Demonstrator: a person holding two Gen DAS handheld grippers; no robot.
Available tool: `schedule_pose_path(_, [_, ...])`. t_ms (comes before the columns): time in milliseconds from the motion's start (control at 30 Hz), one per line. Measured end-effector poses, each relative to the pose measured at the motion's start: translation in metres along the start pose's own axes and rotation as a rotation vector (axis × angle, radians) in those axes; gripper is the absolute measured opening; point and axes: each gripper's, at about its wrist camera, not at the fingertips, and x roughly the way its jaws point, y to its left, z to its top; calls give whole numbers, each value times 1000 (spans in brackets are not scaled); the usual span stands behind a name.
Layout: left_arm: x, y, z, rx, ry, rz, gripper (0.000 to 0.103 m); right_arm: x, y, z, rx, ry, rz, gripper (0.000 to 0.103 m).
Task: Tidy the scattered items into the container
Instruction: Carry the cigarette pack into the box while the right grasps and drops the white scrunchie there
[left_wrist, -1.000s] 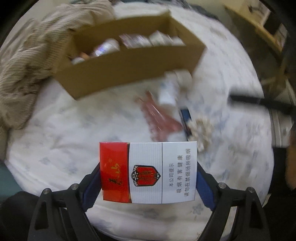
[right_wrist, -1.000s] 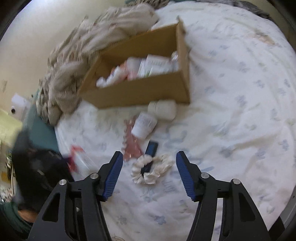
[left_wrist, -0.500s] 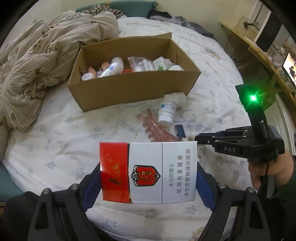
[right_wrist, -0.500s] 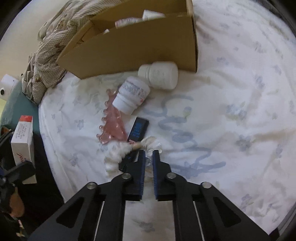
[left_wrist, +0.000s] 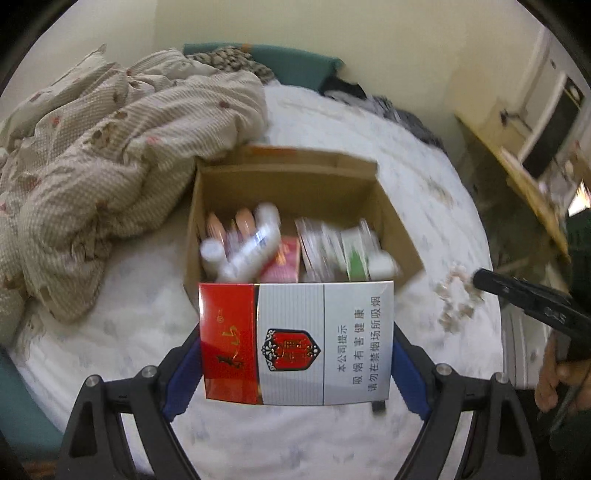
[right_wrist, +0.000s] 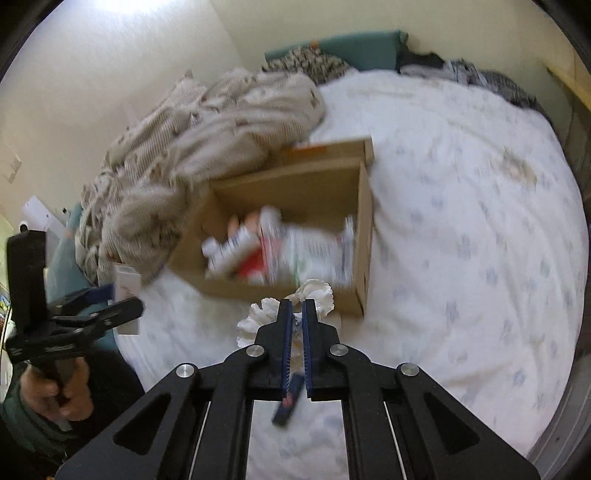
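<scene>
While its blue-padded fingers press on both short sides of a red-and-white cigarette pack (left_wrist: 295, 338), the left gripper (left_wrist: 295, 365) holds that pack upright in the air, just short of the near wall of an open cardboard box (left_wrist: 284, 192). In the right wrist view the left gripper (right_wrist: 110, 308) shows at the far left with a hand (right_wrist: 59, 391) around its handle.

The right gripper (right_wrist: 297, 314) has its fingers drawn nearly together — only a thin gap shows — and they pinch a white ruffled scrunchie (right_wrist: 314, 291), which bulges out past the tips and hangs close to the box's near wall (right_wrist: 288, 295). From the left wrist view the same scrunchie (left_wrist: 458, 299) dangles off the black tip of the right gripper (left_wrist: 484, 278), beside the box's right corner.

Inside the box lie blurred items: white bottles (left_wrist: 247, 254), a red carton (left_wrist: 282, 264) and green-and-white packets (left_wrist: 354, 251). A small dark blue object (right_wrist: 288, 404) lies on the bed sheet (right_wrist: 461, 258) beneath the right gripper — too blurred to name. The sheet is white with a faint blue flower print. A beige checked quilt (left_wrist: 110, 155) is heaped to the left of the box, touching its far left corner.
</scene>
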Motion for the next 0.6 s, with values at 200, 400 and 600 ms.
schedule_pose_path(200, [31,8,53,-19,-16,36,89,31,21,55,-34,-19,-25,5])
schedule_pose_path(400, [93,2,71,44,50,97,89,81,25,82,-71,-8,-99,5])
schedule_pose_path(600, [135,8,92,-20,125,69,89,128,9,115,-22,29,-181,12])
